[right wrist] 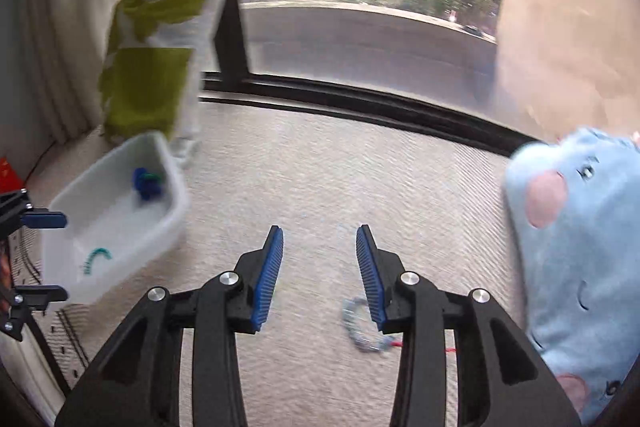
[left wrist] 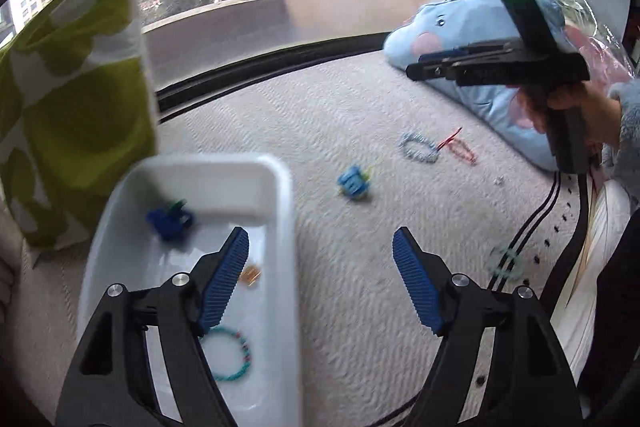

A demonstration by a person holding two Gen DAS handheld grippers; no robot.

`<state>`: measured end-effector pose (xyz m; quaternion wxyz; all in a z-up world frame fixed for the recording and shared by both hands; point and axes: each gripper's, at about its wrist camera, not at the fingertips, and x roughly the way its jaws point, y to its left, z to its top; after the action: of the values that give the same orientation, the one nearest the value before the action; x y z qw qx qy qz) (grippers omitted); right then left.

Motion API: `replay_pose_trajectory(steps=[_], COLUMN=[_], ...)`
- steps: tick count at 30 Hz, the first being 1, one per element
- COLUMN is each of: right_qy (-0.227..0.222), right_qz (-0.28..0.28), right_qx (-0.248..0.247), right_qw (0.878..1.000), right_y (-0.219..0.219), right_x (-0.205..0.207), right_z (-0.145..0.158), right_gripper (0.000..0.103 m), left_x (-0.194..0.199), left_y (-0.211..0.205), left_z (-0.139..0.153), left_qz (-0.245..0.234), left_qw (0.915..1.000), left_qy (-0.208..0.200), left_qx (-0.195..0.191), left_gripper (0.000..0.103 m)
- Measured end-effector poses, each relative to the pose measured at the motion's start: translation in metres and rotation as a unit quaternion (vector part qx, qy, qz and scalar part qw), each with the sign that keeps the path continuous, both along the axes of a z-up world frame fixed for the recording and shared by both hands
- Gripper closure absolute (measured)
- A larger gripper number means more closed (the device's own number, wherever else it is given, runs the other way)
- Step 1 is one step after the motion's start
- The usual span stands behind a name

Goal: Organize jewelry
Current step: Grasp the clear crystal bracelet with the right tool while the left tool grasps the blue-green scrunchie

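Through my left wrist camera, my left tongs [left wrist: 320,267] stand wide open at the bottom of the frame and hold nothing; the left blue ribbed pad [left wrist: 224,279] hangs over the white rectangular plastic tray [left wrist: 286,211]. The tray's long axis runs from the lower left up toward the frame's centre, and its near end is cut off by the bottom edge. Inside it lie a dark blue clip-like piece [left wrist: 170,219], too blurred to name, a small orange piece [left wrist: 251,273] and a turquoise beaded bracelet [left wrist: 232,355], partly hidden behind my finger. On the pale woven cushion [left wrist: 352,307] right of the tray sit a light blue hair clip [left wrist: 354,183], a grey-blue beaded bracelet [left wrist: 418,147] and, just beside it, a red string bracelet [left wrist: 460,149], all smeared. A pale green ring [left wrist: 506,263] at lower right is hard to make out. My right tongs [left wrist: 416,71] show at upper right, side-on, pointing left; I cannot tell their opening from here.

Through my right wrist camera, my right tongs [right wrist: 320,267] are parted about halfway and empty. The grey-blue beaded bracelet [right wrist: 356,327] lies below them at lower centre, its right side hidden by my finger. The tray [right wrist: 176,187] sits at centre left, angled up to the right. A blue plush toy [right wrist: 580,227] fills the right edge, cut off by the frame.
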<state>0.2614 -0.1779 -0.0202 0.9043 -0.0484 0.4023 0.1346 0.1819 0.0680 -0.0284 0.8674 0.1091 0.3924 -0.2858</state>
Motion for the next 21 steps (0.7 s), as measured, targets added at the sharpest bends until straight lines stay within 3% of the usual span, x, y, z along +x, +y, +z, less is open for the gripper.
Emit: replay_pose_trajectory(steps=[6, 11, 21], right_qy=[0.052, 0.073, 0.093], right_qz=[-0.04, -0.041, -0.031], right_qx=[0.007, 0.004, -0.018], right_qw=[0.998, 0.996, 0.995], right_y=[-0.047, -0.057, -0.057], right_x=[0.012, 0.017, 0.028], right_z=[-0.044, -0.081, -0.118], right_gripper=[0.063, 0.063, 0.064], left_x=[0.024, 0.044, 0.086], left_y=[-0.069, -0.111, -0.141], left_z=[-0.021, -0.048, -0.098], left_qz=[-0.022, -0.03, -0.002], left_qw=[0.9997, 0.9994, 0.9978], left_qy=[0.005, 0.007, 0.031], left_qx=[-0.006, 0.019, 0.059], left_gripper=[0.029, 0.029, 0.029])
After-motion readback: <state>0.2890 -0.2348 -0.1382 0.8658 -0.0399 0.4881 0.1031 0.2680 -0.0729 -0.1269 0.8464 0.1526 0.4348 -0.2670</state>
